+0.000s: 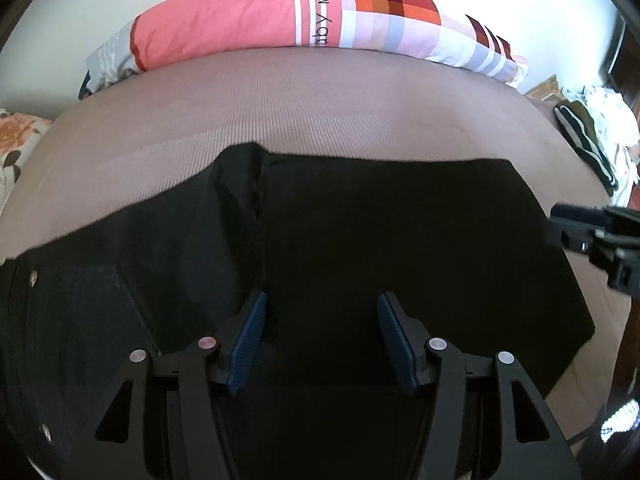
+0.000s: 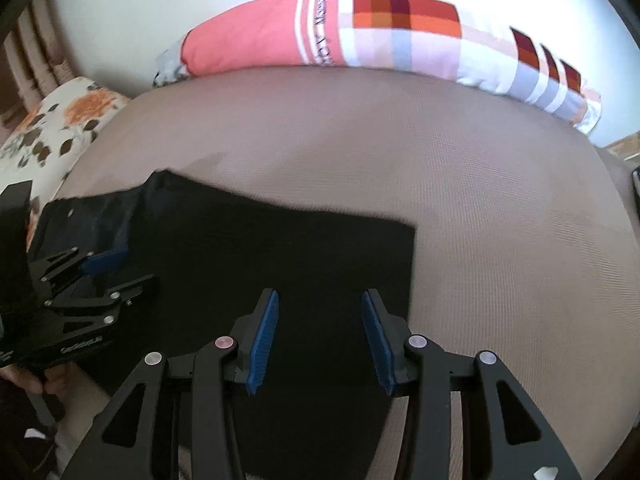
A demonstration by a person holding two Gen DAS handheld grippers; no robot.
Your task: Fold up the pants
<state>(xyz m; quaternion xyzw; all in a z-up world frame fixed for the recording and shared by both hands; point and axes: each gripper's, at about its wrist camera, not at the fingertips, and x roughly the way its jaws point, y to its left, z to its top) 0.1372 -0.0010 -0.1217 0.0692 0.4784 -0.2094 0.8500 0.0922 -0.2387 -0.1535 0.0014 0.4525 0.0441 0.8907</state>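
Black pants [image 1: 380,248], folded flat into a dark matte slab with a creased seam toward the left, lie on the taupe bed [image 1: 320,100]; left claw [image 1: 322,336] and right claw [image 2: 320,336] hover above, spread, pinching nothing.

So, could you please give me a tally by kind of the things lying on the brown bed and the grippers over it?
Black fabric pants, folded flat: 1
Long pink and checked pillow: 1
Heap of white and dark striped clothes at the bed's edge: 1
Black two-finger grippers with blue pads, left gripper and right gripper: 2
Total: 5
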